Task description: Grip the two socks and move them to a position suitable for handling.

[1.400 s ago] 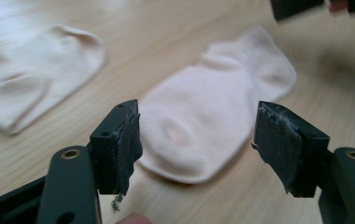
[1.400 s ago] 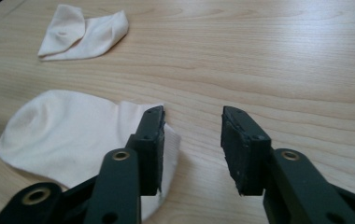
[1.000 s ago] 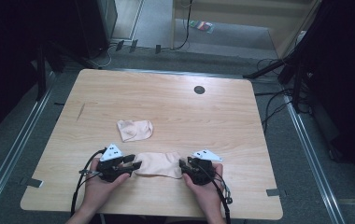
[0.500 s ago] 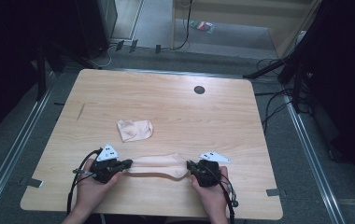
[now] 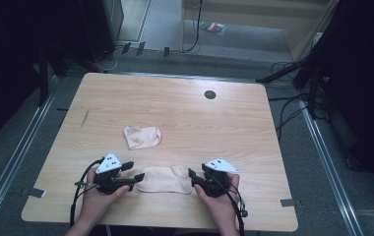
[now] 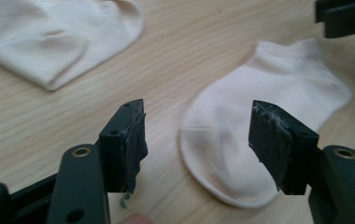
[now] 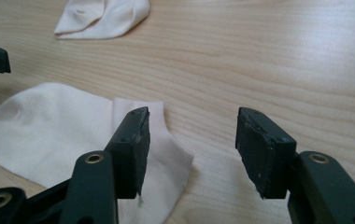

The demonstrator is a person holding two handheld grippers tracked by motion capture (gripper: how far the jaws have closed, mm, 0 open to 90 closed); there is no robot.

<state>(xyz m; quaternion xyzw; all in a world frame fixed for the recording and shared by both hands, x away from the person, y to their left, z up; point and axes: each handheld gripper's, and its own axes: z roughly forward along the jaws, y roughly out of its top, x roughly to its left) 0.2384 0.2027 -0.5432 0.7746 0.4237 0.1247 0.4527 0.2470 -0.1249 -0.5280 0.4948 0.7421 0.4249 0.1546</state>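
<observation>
Pale wood makes up the worktop, and on its near half a cream sock lies flat between the two hands. The left hand-held gripper sits at the sock's left end, the rounded toe, and the right hand-held gripper at its right end, by the ribbed cuff.

In the left gripper view the black jaws of the left hand-held gripper stand apart, having just been opening; the sock's toe lies on the wood behind the gap and neither pad presses on it. In the right gripper view the right hand-held gripper is likewise spread, its jaws having just been opening too. Its left jaw stands in front of the sock's cuff, and the gap between the jaws has bare wood behind it, so nothing is clamped.

A second sock, folded over on itself, lies farther from the person and a little to the left, well apart from the first one. Near the far right of the worktop is a small dark round hole. A black cable trails from the left hand-held gripper toward the near edge.
</observation>
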